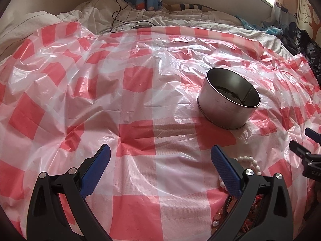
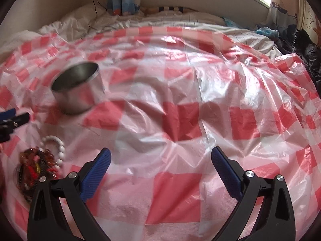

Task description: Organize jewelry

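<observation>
Bed under red-checked plastic sheet (image 1: 138,132). Metal tin (image 1: 228,98) upright on it; bead bracelets (image 2: 38,164) heaped nearby. Left gripper (image 1: 160,156) and right gripper (image 2: 160,158) jaws apart, empty.

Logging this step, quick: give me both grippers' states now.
Left gripper: open, holding nothing.
Right gripper: open, holding nothing.

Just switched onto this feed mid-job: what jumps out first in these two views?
The red-and-white checked plastic sheet spread over the bed fills both views. An open round metal tin stands upright on it, ahead and right of the left tool. A heap of bead bracelets, topped by a white bead bracelet, lies nearer than the tin, left of the right tool; both tools are open and hold nothing.
</observation>
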